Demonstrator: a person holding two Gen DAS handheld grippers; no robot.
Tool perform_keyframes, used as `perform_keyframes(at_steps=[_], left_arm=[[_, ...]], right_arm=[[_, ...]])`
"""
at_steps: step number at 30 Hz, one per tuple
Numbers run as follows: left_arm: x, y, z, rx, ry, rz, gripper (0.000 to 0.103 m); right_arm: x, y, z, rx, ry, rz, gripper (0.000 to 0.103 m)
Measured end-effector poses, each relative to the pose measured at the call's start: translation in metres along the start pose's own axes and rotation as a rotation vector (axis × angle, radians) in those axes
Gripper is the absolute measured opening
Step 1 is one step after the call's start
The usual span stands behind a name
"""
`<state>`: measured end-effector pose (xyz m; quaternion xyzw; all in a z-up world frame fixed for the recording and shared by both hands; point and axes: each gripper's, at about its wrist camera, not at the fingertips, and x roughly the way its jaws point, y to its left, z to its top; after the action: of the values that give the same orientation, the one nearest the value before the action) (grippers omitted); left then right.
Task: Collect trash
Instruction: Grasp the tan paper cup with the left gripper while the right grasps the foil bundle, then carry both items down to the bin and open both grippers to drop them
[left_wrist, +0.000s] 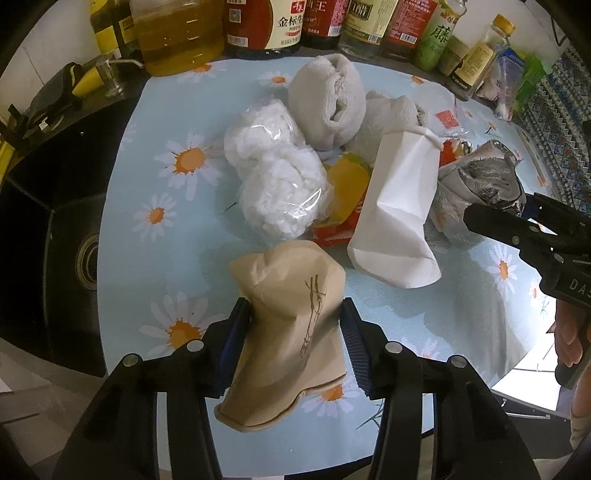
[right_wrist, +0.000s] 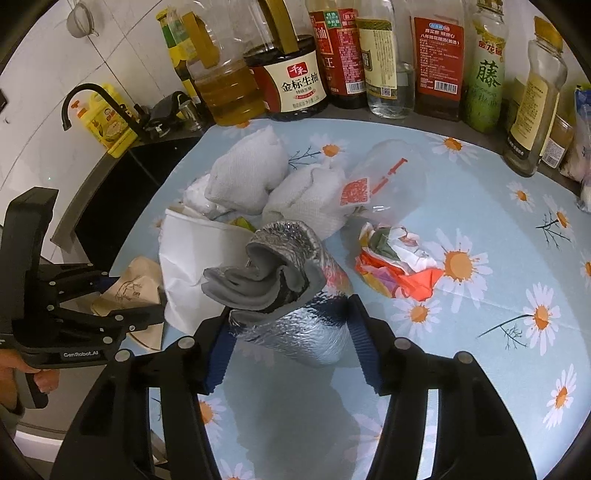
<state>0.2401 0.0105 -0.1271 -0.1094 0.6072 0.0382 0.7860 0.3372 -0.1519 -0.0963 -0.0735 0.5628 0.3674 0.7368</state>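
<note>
Your left gripper (left_wrist: 293, 325) had its fingers pinched on the tan paper bag (left_wrist: 291, 332) at the table's (left_wrist: 461, 317) near edge; your right gripper (right_wrist: 290, 334) clamped the foil pouch (right_wrist: 295, 295). Both grips looked shallow, so crumpling packaging risked slipping out on lifting.

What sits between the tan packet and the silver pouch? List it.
A crumpled white paper bag lies between tan packet and silver pouch, clearest in the left wrist view.

The dark soy sauce bottle (right_wrist: 286, 79) at the back carries "千禾" in a red patch above "金标生抽" on its cream label. The green bottle (right_wrist: 487, 74) shows a large "藤". The left gripper (right_wrist: 79, 332), seen from the right wrist, reads "GenRobot.AI". From the left wrist view, the right gripper (left_wrist: 528, 225) shows only "DAS".
</note>
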Motion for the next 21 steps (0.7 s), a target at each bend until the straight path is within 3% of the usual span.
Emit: perform_keyframes(at_steps=[11, 21], left_arm=[[-0.026, -0.001, -0.021, -0.004, -0.049, -0.037, 0.048], [-0.058, -0.002, -0.060, -0.008, -0.091, -0.073, 0.048]], right_arm=[[-0.027, 0.014, -0.014, 0.023, -0.015, -0.020, 0.058], [-0.053, 0.050, -0.052, 0.017, -0.020, -0.016, 0.058]])
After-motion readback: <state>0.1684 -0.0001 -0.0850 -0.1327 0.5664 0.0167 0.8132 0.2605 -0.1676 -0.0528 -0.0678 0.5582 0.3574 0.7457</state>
